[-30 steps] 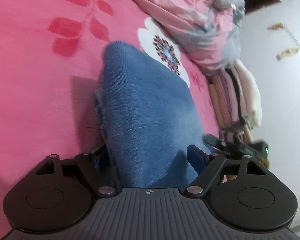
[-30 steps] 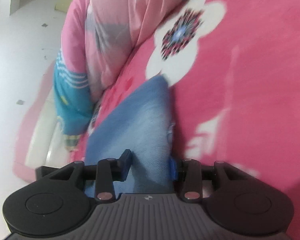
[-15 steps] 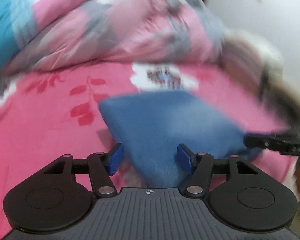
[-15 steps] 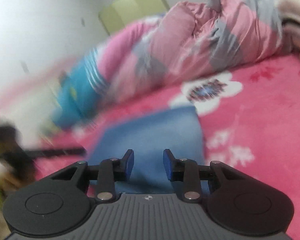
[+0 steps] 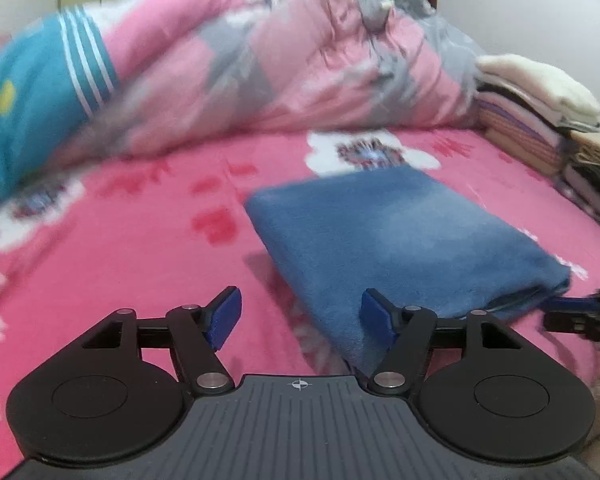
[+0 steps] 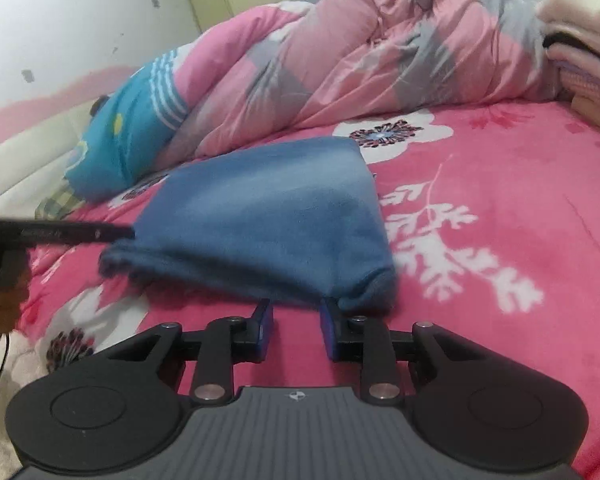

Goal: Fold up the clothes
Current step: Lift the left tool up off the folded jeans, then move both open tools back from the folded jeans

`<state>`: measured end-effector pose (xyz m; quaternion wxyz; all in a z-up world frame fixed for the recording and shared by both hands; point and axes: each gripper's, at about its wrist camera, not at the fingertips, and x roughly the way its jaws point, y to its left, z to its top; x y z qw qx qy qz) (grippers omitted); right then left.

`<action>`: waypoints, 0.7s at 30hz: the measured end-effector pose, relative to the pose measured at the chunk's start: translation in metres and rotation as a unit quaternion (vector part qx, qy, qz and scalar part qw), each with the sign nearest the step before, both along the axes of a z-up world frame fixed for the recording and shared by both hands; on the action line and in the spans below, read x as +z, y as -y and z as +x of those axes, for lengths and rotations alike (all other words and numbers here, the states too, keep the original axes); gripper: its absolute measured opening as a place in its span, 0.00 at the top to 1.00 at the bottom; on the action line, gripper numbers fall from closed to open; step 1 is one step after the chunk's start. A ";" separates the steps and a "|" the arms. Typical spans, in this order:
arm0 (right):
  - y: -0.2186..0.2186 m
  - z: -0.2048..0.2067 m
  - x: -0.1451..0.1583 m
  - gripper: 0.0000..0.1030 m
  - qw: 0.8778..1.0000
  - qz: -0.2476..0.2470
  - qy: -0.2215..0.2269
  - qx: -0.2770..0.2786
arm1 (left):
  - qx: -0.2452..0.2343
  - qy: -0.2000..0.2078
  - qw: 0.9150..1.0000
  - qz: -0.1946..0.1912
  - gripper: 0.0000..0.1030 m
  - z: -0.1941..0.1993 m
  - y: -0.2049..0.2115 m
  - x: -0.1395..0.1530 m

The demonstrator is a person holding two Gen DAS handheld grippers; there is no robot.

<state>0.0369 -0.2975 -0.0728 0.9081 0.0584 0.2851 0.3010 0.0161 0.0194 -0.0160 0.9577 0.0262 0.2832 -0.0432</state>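
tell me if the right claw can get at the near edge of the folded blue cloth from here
Probably yes: the right claw sits just short of the folded blue cloth, its jaws closing with nothing between them and only bare pink bedsheet ahead.

Folded blue fleece garment [image 5: 404, 240] lies flat on pink bedsheet [image 5: 120, 264]

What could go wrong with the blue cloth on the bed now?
1. The folded blue cloth has a bulgy near edge, so its layers may spring open.
2. The right gripper sits just short of that edge with nothing between its closing jaws; a nudge could mess the fold.
3. The left gripper has the cloth's corner against one finger while its jaws are opening; pulling away might drag the corner along.
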 end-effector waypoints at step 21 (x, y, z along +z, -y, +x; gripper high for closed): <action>0.099 0.023 -0.026 0.71 0.986 0.135 0.013 -0.092 | -0.261 0.065 0.919 0.288 0.53 0.011 0.198 -0.032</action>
